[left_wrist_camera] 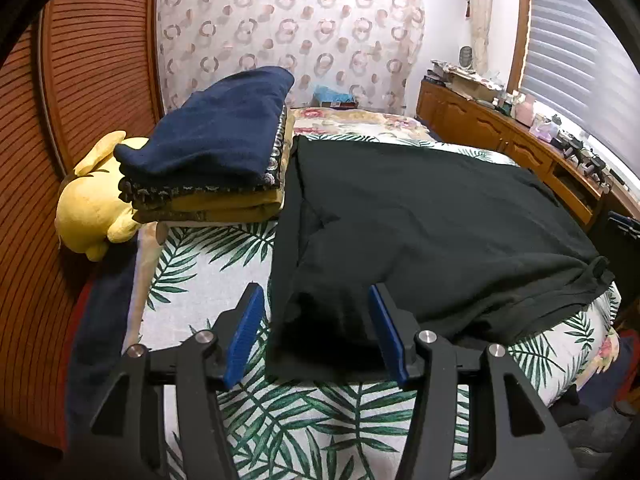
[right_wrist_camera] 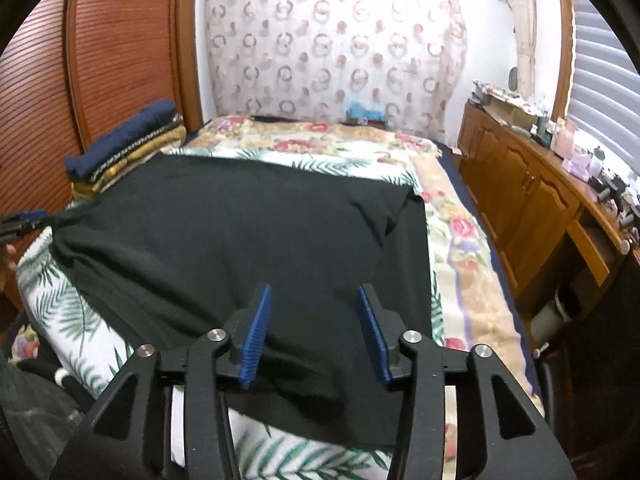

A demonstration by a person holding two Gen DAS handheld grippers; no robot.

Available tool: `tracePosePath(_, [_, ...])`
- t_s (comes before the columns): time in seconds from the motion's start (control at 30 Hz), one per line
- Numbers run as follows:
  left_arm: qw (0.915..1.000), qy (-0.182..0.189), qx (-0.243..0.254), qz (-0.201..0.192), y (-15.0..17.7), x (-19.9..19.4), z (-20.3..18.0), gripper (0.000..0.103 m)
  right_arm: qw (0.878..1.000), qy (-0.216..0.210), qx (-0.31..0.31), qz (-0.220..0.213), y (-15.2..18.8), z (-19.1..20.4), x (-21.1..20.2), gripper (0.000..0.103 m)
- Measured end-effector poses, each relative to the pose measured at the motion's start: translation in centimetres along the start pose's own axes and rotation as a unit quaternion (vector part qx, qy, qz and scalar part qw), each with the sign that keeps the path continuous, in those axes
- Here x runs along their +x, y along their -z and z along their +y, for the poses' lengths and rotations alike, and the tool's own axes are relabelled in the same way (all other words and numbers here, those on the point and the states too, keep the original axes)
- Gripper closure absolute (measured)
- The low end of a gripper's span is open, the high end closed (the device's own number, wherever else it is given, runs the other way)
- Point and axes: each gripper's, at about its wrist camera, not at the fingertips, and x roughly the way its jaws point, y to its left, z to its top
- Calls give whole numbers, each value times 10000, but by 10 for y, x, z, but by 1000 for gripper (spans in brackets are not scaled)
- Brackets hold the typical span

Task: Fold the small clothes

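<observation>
A black garment (left_wrist_camera: pixel 420 224) lies spread on the palm-leaf bedsheet (left_wrist_camera: pixel 208 280), its near edge rumpled. It also shows in the right wrist view (right_wrist_camera: pixel 240 232). My left gripper (left_wrist_camera: pixel 316 308) is open, its blue pads either side of the garment's near left corner. My right gripper (right_wrist_camera: pixel 314 304) is open over the garment's near right part. The left gripper also shows in the right wrist view (right_wrist_camera: pixel 24 220), at the garment's far-left edge.
A stack of folded clothes (left_wrist_camera: pixel 216 152), navy on top, sits at the bed's left side next to a yellow plush toy (left_wrist_camera: pixel 90 208). A wooden sideboard (right_wrist_camera: pixel 532 192) with clutter runs along the right. A louvred wooden door (left_wrist_camera: pixel 80 80) stands left.
</observation>
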Motion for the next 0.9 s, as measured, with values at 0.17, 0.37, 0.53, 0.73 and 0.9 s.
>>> tracePosePath(0.17, [9998,-17,-37,179,0,15,1,50,9995,-274,-160,46,-5,20,22,50])
tracePosePath(0.37, [9993,-28,-118,367,5,28,3,50,9972,-612,-339,249,-2,40,57,49])
tracePosePath(0.53, [9992,4,-160,378,13,26,3,50,9959,-646,-454,447,3,50,80,49])
tracePosePath(0.73, [9985,25,-234,497,21,27,7,50,9949,-661,-491,574,8,57,90,49])
tracePosePath(0.9, [9986,6,-302,432,24,26,7,50,9934,-673,-485,797,10,56,97,47])
